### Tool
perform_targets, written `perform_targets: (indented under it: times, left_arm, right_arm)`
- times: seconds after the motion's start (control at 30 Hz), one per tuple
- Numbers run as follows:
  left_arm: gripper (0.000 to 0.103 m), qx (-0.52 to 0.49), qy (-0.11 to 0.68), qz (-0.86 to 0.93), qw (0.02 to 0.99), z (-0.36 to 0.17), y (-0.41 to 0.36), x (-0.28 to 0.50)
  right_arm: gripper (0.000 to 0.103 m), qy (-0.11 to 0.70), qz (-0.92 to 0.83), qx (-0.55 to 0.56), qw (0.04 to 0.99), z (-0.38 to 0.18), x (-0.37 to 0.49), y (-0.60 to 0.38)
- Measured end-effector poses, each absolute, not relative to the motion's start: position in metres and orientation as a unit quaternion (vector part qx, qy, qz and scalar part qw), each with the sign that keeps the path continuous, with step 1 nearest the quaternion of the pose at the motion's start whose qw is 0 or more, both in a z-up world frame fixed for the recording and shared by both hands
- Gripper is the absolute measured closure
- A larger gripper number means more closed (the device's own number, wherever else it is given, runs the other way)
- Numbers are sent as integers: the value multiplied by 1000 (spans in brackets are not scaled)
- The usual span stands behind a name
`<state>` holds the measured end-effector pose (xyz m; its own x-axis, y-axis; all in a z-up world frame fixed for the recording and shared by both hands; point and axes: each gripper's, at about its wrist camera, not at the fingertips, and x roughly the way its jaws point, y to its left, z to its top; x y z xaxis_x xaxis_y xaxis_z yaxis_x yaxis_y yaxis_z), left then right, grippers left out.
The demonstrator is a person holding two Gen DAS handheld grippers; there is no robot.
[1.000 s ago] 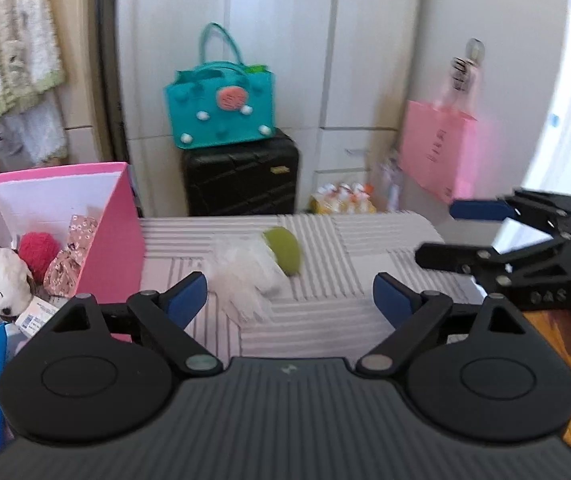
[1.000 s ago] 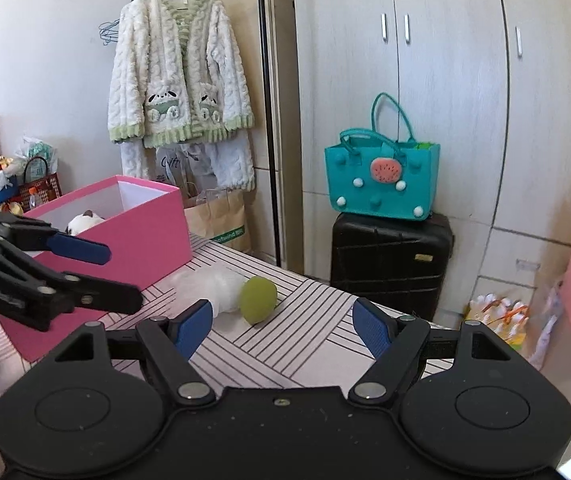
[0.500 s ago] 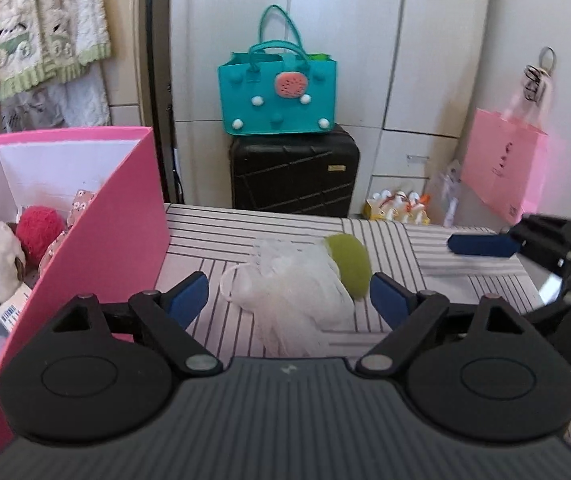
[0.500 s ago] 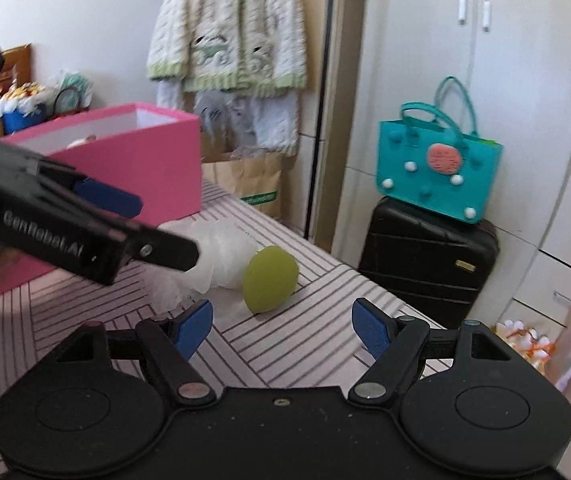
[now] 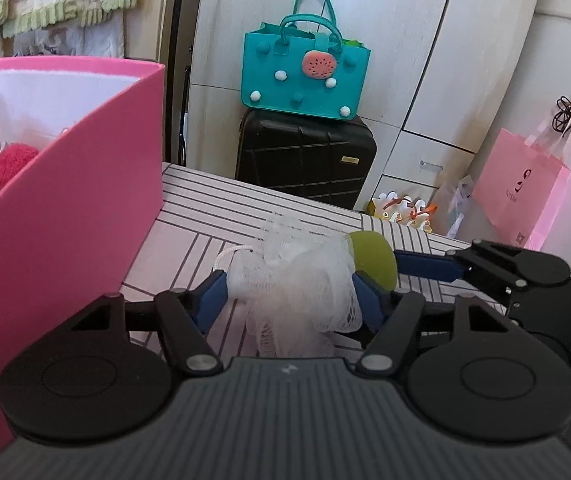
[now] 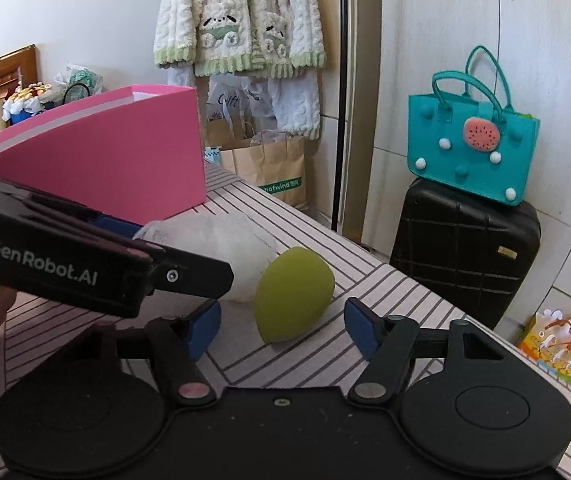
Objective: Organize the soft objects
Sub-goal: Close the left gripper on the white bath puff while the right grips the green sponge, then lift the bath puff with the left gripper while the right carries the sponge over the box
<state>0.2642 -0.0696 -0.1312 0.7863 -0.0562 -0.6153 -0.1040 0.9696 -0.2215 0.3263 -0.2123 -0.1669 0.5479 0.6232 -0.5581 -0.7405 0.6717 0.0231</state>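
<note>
A white mesh bath pouf (image 5: 297,280) lies on the striped table, touching a green egg-shaped sponge (image 5: 375,258). My left gripper (image 5: 291,300) is open with its blue pads on either side of the pouf. In the right wrist view the green sponge (image 6: 291,294) lies between the open fingers of my right gripper (image 6: 281,326), with the pouf (image 6: 221,252) behind it, partly hidden by the left gripper's arm (image 6: 85,264). The pink box (image 5: 57,208) at left holds a red pompom (image 5: 11,160) and a white plush toy.
The striped table (image 5: 213,208) ends just past the sponge. Behind it stand a black suitcase (image 5: 305,156) with a teal bag (image 5: 305,76) on top, and a pink paper bag (image 5: 525,196) at right. A cardigan (image 6: 237,20) hangs by the wardrobe.
Both grippers have moved forward and down. The left now straddles the pouf and its jaws have narrowed; the right now straddles the green sponge.
</note>
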Motion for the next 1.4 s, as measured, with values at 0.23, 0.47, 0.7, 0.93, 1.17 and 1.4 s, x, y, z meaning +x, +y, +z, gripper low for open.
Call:
perform_targets:
  times: [0.23,0.47,0.7,0.93,1.17,1.4]
  left_arm:
    - [52,-132,332,13,934,-138,-70,269]
    - [71,-122,331,-2,936,-135,-72,266]
    - [76,-124,331,-21,935,-133,-76,256]
    - [76,-134,341,-45,929,-126,-75,238]
    - [76,-130,345,-63,927,-116,-75,213]
    - [76,-136,356,-80,921,-109,-68,188]
  right_arm:
    - [60,274,374,-103,880,-166,327,-213]
    - [62,290,343,-88,889,-163,321,-218]
    - [62,320,307,-38,896,-155,299,-237]
    - [62,321,295,-36,899,-141,265,-239]
    - [62,339,287,-32,895,-130,237,-237]
    - [62,352,289,9,890,-120,207,-243]
